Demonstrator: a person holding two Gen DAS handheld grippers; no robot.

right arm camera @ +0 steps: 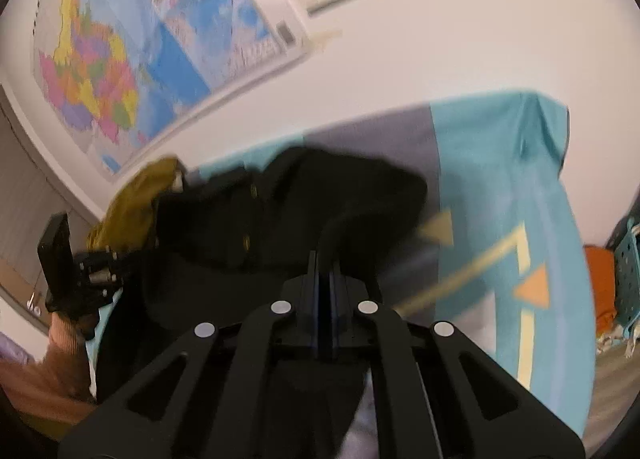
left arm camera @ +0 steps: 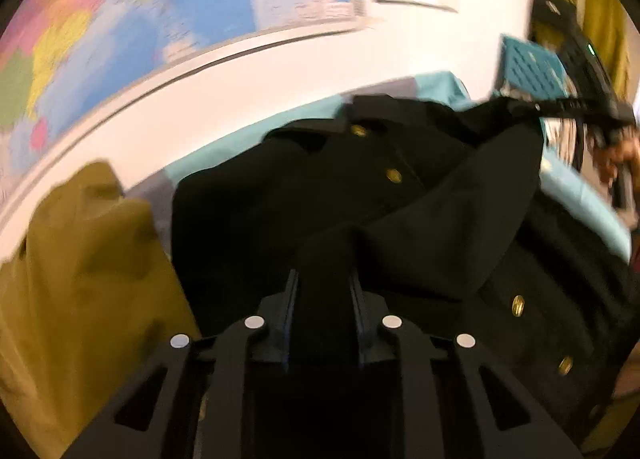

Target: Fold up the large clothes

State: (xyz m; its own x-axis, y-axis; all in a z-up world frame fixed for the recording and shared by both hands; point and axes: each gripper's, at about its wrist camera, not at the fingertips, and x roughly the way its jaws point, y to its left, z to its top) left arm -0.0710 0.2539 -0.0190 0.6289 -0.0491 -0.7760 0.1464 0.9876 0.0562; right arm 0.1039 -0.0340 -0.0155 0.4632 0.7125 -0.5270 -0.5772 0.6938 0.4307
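Black coat (left arm camera: pixel 420 215) pinched in left tool (left arm camera: pixel 325 291) and right tool (right arm camera: pixel 324 271).

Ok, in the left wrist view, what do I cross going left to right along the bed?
Olive-yellow garment → black coat, with cloth of it between the left gripper fingers → right gripper pinching the coat's far edge.
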